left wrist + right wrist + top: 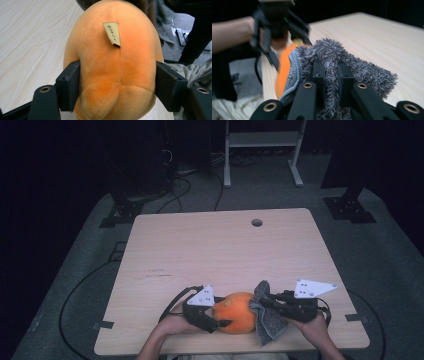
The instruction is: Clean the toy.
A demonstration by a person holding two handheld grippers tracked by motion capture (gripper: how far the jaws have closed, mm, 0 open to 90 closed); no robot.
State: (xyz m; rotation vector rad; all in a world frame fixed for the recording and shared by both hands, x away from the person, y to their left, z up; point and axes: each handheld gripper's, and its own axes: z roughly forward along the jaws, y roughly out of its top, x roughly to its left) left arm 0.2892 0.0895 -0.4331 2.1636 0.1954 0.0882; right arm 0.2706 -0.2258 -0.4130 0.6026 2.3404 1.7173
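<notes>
The wooden bench lies bare beyond the orange plush toy, which sits at its near edge; dark room, grey floor, cables behind. Left gripper has its fingers clamped on the toy's flanks. Right gripper pinches the grey towel against the toy's right side. Risk, I'd say: a hard wipe squirts the soft toy free or off that edge.
</notes>
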